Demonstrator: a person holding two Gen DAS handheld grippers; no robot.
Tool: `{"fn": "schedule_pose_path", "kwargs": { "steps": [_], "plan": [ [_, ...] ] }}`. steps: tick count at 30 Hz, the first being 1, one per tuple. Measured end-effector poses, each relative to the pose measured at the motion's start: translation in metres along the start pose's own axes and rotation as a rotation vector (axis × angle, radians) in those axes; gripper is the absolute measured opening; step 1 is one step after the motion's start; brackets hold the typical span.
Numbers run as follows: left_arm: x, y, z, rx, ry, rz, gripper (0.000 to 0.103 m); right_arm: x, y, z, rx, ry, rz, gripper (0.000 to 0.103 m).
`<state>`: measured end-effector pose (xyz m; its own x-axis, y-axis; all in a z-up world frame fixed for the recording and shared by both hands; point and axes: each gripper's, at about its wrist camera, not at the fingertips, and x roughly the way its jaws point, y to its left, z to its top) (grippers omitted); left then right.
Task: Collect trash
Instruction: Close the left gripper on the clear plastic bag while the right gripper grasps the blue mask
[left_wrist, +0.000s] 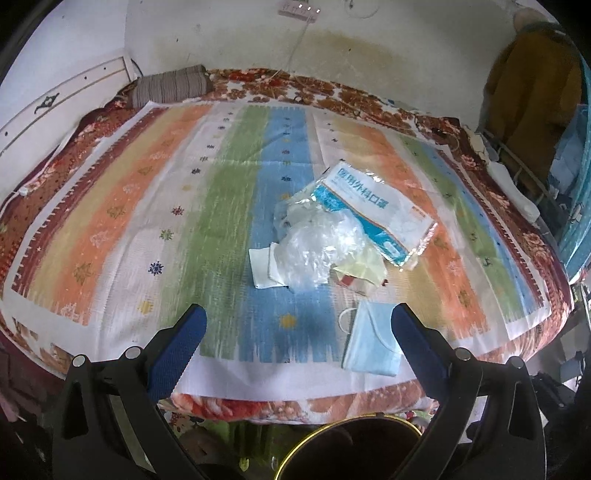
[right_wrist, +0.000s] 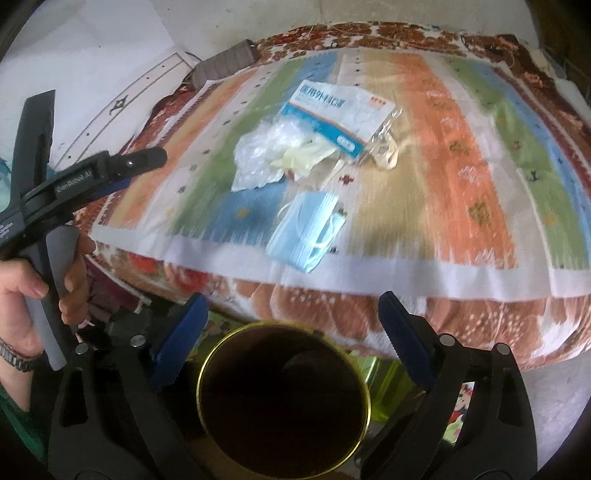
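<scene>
Bed (left_wrist: 110, 229) fills both views, striped sheet over a floral blanket, trash heaped near the middle and toward my edge. Bin (right_wrist: 284, 402) sits on the floor just below the bed edge, dark inside, gold rim, under my right gripper (right_wrist: 291, 332); its rim also shows at the bottom of the left view. Both my jaws are spread wide and hold nothing: left gripper (left_wrist: 299, 332) hangs over the near edge of the bed, right one above the bin mouth. My left hand (right_wrist: 33, 291) on its handle shows in the right view. Trash, big to small: mask packet (left_wrist: 373, 210), blue-white printed plastic, flat, lying partly over the heap; crumpled clear bag (left_wrist: 314, 247), glossy and springy; blue mask (left_wrist: 371, 341), folded, ear loops loose, nearest me and just beside my left gripper's right finger; pale yellow glove (left_wrist: 364, 266), limp, tucked under the bag; white paper (left_wrist: 264, 267) at the heap's left. My read: mask goes first. To do it well I'd come down over the folded body, not the loops, pinch only the mask and not the sheet, then carry it straight back to the bin. Motion blur is heavy, so small scraps are unclear.
</scene>
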<state>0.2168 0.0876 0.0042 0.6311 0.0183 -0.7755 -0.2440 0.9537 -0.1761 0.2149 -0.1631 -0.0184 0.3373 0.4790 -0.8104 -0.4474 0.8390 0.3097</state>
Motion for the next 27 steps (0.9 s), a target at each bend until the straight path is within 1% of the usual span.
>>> {"fn": "schedule_pose_path", "kwargs": {
  "steps": [3, 4, 6, 9, 12, 15, 16, 19, 20, 21, 23, 24, 25, 27],
  "plan": [
    [0.014, 0.004, 0.005, 0.013, 0.018, -0.020, 0.097, 0.012, -0.005, 0.008, 0.017, 0.037, 0.014, 0.088],
    [0.020, 0.004, 0.006, 0.026, 0.021, -0.009, 0.097, 0.019, -0.008, 0.012, 0.027, 0.056, 0.011, 0.088],
    [0.029, 0.007, 0.009, 0.027, 0.028, -0.010, 0.097, 0.031, -0.012, 0.017, 0.035, 0.090, 0.008, 0.088],
    [0.038, 0.009, 0.016, 0.003, 0.035, -0.048, 0.097, 0.048, -0.015, 0.024, 0.038, 0.128, 0.013, 0.088],
    [0.045, 0.011, 0.022, -0.032, 0.043, -0.080, 0.097, 0.061, -0.017, 0.031, 0.049, 0.144, 0.023, 0.086],
    [0.055, 0.010, 0.026, -0.044, 0.068, -0.068, 0.097, 0.073, -0.019, 0.037, 0.063, 0.163, 0.040, 0.085],
    [0.059, 0.009, 0.027, -0.043, 0.073, -0.066, 0.097, 0.080, -0.020, 0.040, 0.069, 0.173, 0.048, 0.083],
    [0.070, 0.010, 0.030, -0.055, 0.093, -0.085, 0.097, 0.092, -0.023, 0.045, 0.095, 0.197, 0.056, 0.080],
    [0.072, 0.010, 0.030, -0.058, 0.095, -0.093, 0.095, 0.097, -0.024, 0.046, 0.108, 0.208, 0.063, 0.079],
    [0.074, 0.010, 0.031, -0.053, 0.092, -0.091, 0.091, 0.101, -0.025, 0.047, 0.113, 0.214, 0.058, 0.079],
    [0.079, 0.008, 0.033, -0.035, 0.082, -0.090, 0.089, 0.107, -0.026, 0.051, 0.112, 0.219, 0.047, 0.074],
    [0.082, 0.007, 0.034, -0.027, 0.078, -0.097, 0.088, 0.111, -0.027, 0.054, 0.118, 0.222, 0.050, 0.074],
    [0.085, 0.007, 0.035, -0.028, 0.080, -0.105, 0.085, 0.115, -0.029, 0.056, 0.132, 0.226, 0.054, 0.072],
    [0.091, 0.009, 0.037, -0.037, 0.086, -0.111, 0.082, 0.123, -0.031, 0.058, 0.143, 0.240, 0.057, 0.065]
  ]
}}
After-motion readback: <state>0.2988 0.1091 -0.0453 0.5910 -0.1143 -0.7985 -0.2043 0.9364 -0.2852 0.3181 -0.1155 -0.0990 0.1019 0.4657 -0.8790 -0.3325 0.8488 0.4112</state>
